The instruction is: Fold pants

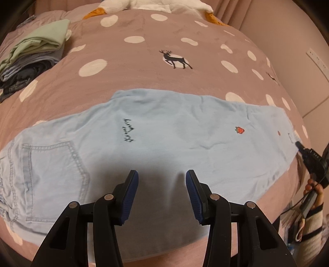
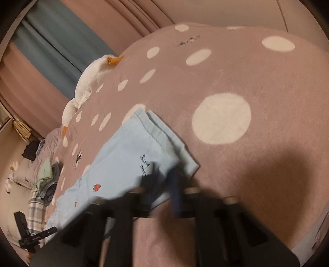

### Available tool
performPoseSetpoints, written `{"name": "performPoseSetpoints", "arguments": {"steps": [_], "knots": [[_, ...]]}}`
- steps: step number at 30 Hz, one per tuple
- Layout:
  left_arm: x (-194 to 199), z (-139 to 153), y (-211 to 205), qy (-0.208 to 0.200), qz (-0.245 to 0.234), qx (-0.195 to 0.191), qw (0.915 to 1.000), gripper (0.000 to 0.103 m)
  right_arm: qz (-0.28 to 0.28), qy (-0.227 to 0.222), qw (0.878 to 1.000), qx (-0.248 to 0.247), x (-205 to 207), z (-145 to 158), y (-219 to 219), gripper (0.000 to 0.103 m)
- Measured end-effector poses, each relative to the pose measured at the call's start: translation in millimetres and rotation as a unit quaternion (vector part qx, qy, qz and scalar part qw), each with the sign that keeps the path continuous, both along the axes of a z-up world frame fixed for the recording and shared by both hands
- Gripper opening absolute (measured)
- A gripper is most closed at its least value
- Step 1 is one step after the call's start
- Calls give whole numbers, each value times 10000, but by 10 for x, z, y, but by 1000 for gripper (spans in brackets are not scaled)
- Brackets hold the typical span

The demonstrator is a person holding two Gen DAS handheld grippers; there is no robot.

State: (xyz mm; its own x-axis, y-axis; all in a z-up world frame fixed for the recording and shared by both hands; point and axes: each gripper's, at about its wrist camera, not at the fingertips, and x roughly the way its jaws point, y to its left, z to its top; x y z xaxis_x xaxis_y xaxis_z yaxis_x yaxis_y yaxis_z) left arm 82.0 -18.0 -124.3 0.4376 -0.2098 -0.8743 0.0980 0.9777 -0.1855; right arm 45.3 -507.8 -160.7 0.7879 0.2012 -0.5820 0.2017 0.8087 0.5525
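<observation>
Light blue pants (image 1: 164, 133) lie flat across the pink spotted bedcover (image 1: 144, 61), waist and back pocket at the left, leg hems at the right. My left gripper (image 1: 161, 174) hovers open over the middle of the near edge, nothing between its blue pads. In the left wrist view my right gripper (image 1: 298, 143) touches the leg hem at the far right, held by a hand (image 1: 312, 184) in a striped sleeve. In the right wrist view the right gripper (image 2: 164, 180) is blurred and shut at the near corner of the pants (image 2: 123, 164) by the hem, apparently pinching the cloth.
A pile of folded clothes (image 1: 35, 55) with a green piece on top sits at the far left of the bed. A white plush goose (image 1: 156, 5) lies along the far edge. Curtains (image 2: 51, 41) hang behind the bed; a wall (image 1: 304, 71) rises on the right.
</observation>
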Motion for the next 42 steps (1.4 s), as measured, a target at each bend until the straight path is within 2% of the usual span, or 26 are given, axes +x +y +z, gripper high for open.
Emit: {"name": "performPoseSetpoints", "arguments": {"steps": [3, 6, 8, 10, 13, 14, 15, 16, 18, 20, 23, 25, 27, 28, 29, 31, 32, 33, 34, 35, 36, 38, 42], "knots": [[14, -16, -63, 42, -34, 60, 10000, 46, -66, -82, 9994, -344, -59, 118, 36, 5], [23, -32, -108, 65, -72, 81, 9999, 46, -91, 60, 9996, -256, -81, 60, -2, 6], [24, -55, -124, 93, -94, 121, 9998, 46, 33, 477, 9987, -190, 13, -102, -34, 5], [25, -89, -135, 143, -79, 169, 9997, 46, 8, 373, 9993, -42, -6, -127, -80, 4], [-4, -97, -131, 162, -84, 117, 9998, 46, -115, 271, 9994, -167, -91, -42, -76, 11], [-12, -98, -135, 164, -98, 116, 9998, 46, -236, 271, 9985, -412, -130, 29, -49, 16], [-21, -104, -141, 167, -121, 128, 9997, 46, -348, 274, 9968, -661, -159, 85, -19, 27], [-29, -113, -146, 172, -127, 138, 9997, 46, -420, 213, 9948, -904, -196, 149, 16, 29], [-31, -140, -161, 198, -115, 114, 9997, 47, -239, -101, 9944, -1021, -229, 278, 120, 29], [-42, -175, -180, 213, -97, 107, 9997, 51, 341, -271, 9960, -778, -150, 298, 279, 30], [-72, -185, -226, 161, -139, 173, 9996, 54, 776, 39, 9950, -632, 40, 114, 422, 30], [-92, -191, -240, 154, -182, 214, 9995, 55, 776, 237, 9947, -629, 137, -13, 405, 26], [-98, -195, -236, 161, -201, 212, 9994, 55, 509, 284, 9979, -280, 178, -120, 190, 11], [-102, -195, -227, 160, -202, 188, 9995, 55, 145, 334, 9990, -245, 159, -126, 43, 8], [-101, -196, -216, 162, -192, 160, 9996, 55, -14, 351, 9990, -279, 144, -112, -28, 0], [-101, -198, -207, 164, -170, 128, 9996, 55, -220, 329, 9990, -208, 76, -50, -185, 0], [-99, -200, -209, 163, -165, 123, 9997, 55, -234, 300, 9990, -239, 28, 1, -215, 3], [-100, -204, -212, 161, -163, 127, 9997, 56, -260, 294, 9984, -410, -38, 72, -217, 12], [-99, -209, -216, 158, -163, 122, 9997, 57, -315, 317, 9971, -608, -102, 123, -209, 23], [-102, -210, -220, 155, -160, 106, 9997, 57, -374, 338, 9961, -730, -186, 170, -212, 49], [-106, -208, -220, 153, -160, 91, 9997, 59, -374, 262, 9970, -632, -285, 201, -227, 54], [-109, -210, -221, 146, -176, 56, 9997, 61, -207, 107, 9997, -122, -433, 174, -271, 54], [-103, -213, -216, 138, -219, 35, 9997, 61, -131, 237, 9970, 720, -413, -58, -216, 54]]}}
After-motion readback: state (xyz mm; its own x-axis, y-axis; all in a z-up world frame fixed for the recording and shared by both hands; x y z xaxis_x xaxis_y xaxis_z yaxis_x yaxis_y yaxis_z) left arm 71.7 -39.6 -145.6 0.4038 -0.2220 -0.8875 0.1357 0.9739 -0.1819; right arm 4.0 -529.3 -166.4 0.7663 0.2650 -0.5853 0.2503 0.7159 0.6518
